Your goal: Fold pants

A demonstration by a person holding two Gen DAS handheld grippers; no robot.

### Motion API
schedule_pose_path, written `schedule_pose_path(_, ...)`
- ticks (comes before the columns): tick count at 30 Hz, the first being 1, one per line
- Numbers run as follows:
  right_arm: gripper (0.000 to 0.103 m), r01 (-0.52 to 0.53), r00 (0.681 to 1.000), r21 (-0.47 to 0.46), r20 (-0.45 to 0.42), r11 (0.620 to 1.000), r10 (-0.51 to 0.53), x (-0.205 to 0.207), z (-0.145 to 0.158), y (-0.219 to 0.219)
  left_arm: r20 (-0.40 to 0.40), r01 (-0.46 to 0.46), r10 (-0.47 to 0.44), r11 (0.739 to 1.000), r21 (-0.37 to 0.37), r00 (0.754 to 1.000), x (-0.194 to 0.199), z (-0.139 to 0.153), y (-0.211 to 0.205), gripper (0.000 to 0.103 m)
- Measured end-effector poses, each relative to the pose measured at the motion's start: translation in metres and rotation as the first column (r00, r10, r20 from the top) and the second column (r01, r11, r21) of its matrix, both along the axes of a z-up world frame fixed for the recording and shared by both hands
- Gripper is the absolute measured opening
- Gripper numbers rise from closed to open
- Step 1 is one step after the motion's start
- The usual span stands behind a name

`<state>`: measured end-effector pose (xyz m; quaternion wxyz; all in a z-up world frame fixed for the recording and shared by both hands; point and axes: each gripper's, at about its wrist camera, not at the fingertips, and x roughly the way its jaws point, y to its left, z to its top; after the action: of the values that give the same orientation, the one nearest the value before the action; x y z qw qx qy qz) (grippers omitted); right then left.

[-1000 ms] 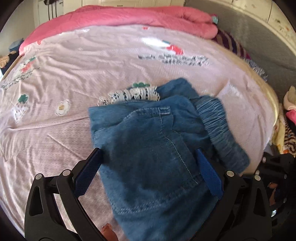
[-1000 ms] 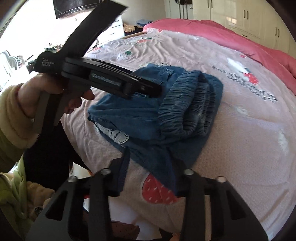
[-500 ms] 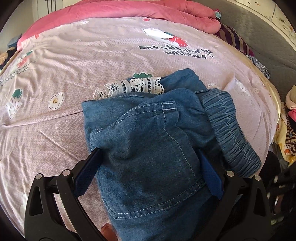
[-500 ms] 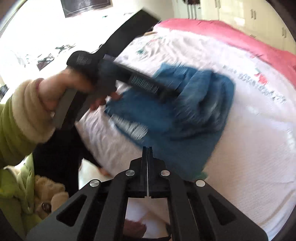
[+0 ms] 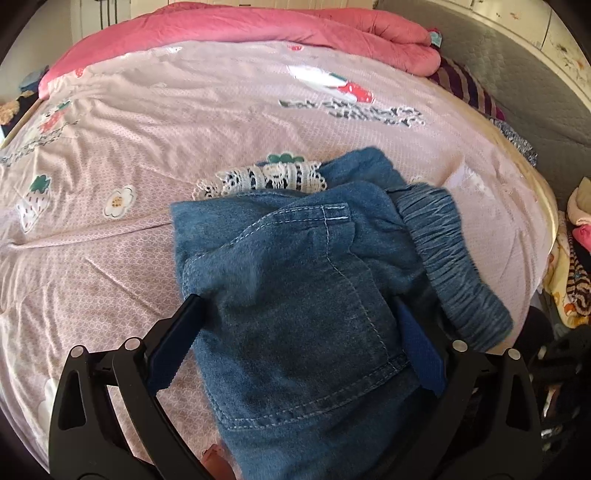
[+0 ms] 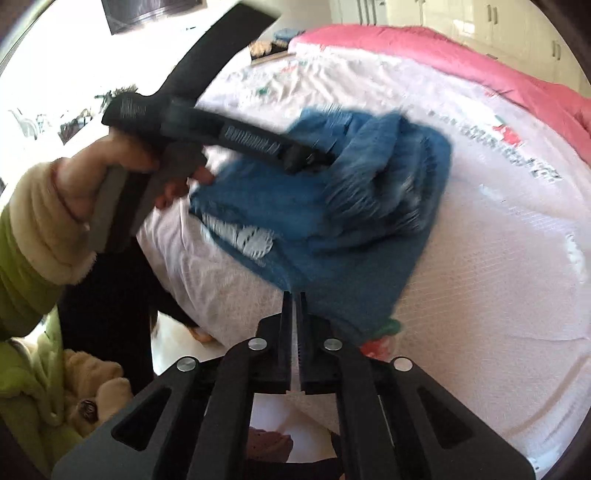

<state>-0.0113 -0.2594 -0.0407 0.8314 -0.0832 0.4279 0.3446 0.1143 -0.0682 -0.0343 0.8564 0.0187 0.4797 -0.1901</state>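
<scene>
The pants (image 5: 295, 302), blue denim and folded into a thick bundle, lie on the pink printed sheet (image 5: 147, 155) near the bed's edge. A gathered waistband (image 5: 450, 266) runs along the bundle's right side in the left wrist view, and a strip of white lace (image 5: 266, 177) peeks out from under its far edge. A pink quilt (image 5: 258, 22) is bunched along the far side of the bed.

The left gripper (image 5: 295, 310) stands wide open, its 2 blue-padded fingers (image 5: 170, 354) straddling the near part of the bundle. The denim fills the gap between them and overlaps the inner edge of each finger. Whether the pads press on the cloth or only flank it cannot be told. In the right wrist view the same tool reaches over the pants from the left, held by a hand (image 6: 110, 177) in a cream cuff and green sleeve (image 6: 26, 266).

The right gripper (image 6: 294, 295) sits just off the near corner of the pants. Its jaws are almost together, with a thin slit between them, and are opening. Nothing is between them; the tips lie at the hem of the denim, and contact cannot be judged because the view is blurred. A strawberry print (image 6: 376, 347) shows on the sheet just right of its fingers.
</scene>
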Motion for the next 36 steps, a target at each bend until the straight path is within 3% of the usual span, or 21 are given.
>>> schedule_pose_path(2,0.050,0.044,0.999,0.026,0.029,0.999,-0.045,0.002,0.014,-0.009,0.020,-0.002,0.002,1.000,-0.012,1.000,-0.006,0.007,0.004,0.093)
schedule_pose_path(6,0.054,0.099,0.992,0.053,0.078,0.994,-0.103,0.010,0.038,-0.022,0.069,-0.012,0.012,1.000,-0.012,0.998,-0.017,0.023,0.010,0.093)
schedule_pose_path(14,0.080,0.175,0.979,0.099,0.086,0.980,-0.184,0.042,0.056,-0.032,0.144,-0.018,0.019,1.000,-0.010,0.989,-0.031,0.051,0.016,0.093)
schedule_pose_path(20,0.090,0.207,0.974,0.107,0.067,0.973,-0.214,0.063,0.055,-0.032,0.166,-0.026,0.025,1.000,0.008,0.986,-0.034,0.056,0.020,0.093)
schedule_pose_path(36,0.095,0.263,0.963,0.130,-0.090,0.956,-0.252,0.111,0.018,-0.022,0.107,-0.059,0.055,0.998,0.036,0.993,-0.026,0.019,0.034,0.093)
